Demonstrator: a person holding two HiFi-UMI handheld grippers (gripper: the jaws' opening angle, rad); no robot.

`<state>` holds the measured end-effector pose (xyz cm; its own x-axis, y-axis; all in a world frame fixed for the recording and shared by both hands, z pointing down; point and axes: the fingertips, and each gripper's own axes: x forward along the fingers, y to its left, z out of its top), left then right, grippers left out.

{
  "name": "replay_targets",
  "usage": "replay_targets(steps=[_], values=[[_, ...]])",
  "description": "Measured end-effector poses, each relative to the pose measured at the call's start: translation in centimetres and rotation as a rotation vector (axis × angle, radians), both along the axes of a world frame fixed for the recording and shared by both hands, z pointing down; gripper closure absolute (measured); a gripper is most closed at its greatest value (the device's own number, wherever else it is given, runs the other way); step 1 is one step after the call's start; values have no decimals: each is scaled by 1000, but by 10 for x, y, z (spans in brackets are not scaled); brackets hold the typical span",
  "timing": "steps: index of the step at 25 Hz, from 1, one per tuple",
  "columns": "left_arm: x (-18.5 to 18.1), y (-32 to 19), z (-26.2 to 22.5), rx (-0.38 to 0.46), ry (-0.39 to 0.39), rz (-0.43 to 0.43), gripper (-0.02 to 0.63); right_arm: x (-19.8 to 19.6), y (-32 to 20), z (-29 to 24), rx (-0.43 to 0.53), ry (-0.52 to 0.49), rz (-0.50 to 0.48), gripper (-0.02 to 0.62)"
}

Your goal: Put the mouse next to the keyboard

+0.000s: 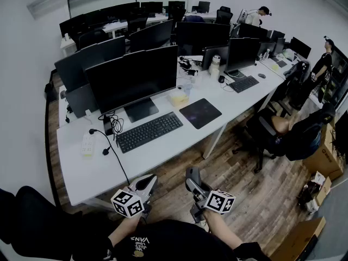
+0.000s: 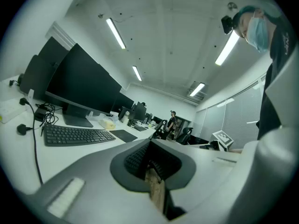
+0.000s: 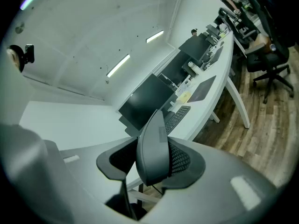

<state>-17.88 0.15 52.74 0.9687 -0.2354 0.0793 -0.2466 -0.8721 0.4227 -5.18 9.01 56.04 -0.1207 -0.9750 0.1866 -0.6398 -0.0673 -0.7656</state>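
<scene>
Right gripper [image 3: 152, 168] clamped on a dark mouse [image 3: 153, 141], left gripper [image 2: 152, 166] jaws narrow, nothing between, both near the white desk [image 1: 163, 155] front edge, keyboard [image 1: 149, 131] before the monitor [image 1: 133, 76]

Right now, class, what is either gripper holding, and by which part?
The right gripper clamps the mouse by its near end, with the rest sticking out past the jaws. The left gripper holds nothing.

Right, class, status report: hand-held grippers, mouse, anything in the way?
Left hand-held gripper shut, empty. Right hand-held gripper shut on mouse, short of desk. Nothing between it and keyboard.
</scene>
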Motion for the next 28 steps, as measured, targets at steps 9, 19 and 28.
replay_targets(steps=[9, 19, 28], values=[[28, -6, -1, 6, -6, -21, 604, 27, -7, -3, 20, -10, -19, 417], [111, 17, -9, 3, 4, -81, 604, 104, 5, -6, 31, -61, -99, 416], [177, 52, -6, 8, 40, -192, 604, 169, 33, -5, 15, -57, -220, 416]])
